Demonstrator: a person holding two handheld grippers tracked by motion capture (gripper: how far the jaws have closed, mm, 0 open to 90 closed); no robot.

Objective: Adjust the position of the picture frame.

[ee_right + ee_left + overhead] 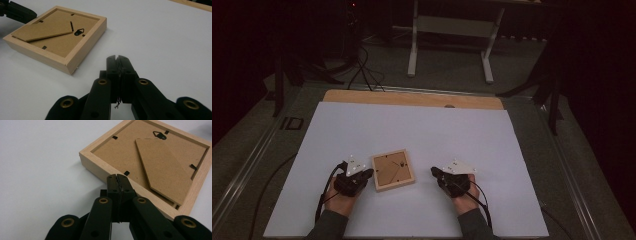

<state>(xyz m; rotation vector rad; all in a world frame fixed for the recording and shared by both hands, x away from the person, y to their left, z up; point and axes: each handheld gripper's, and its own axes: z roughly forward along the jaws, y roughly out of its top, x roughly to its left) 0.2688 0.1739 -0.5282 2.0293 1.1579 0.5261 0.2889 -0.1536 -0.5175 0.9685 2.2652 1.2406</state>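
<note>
I have a small wooden picture frame [393, 170] lying face down on the white tabletop [412, 130], its brown backing board [150, 162] turned up. A fold-out stand flap [163, 173] lies on that board, partly lifted at its wide end, and a small black hanger [159, 135] sits near one edge, with little black retaining tabs [126, 173] along the inner rim.

The frame sits between my two grippers. My left gripper [117, 176] has its jaws pressed together with nothing between them; its tips lie just at the frame's near wooden edge, over the rim beside one of the tabs. I cannot tell whether the tips actually rest on the wood or hover just above it. In the high view that same left gripper [368, 173] lies right beside the frame's left side.

My right gripper [117, 58] also has its jaws together, empty, with a short bit of thread hanging low in the seam between them. The frame lies ahead and to the left of these jaws, apart from them, one corner pointing toward them over bare white surface. In the high view the right gripper [435, 172] is near the frame's right side but clear of it.

Past the frame, at the far edge of the white sheet, a strip of wooden table edge [412, 98] shows.
</note>
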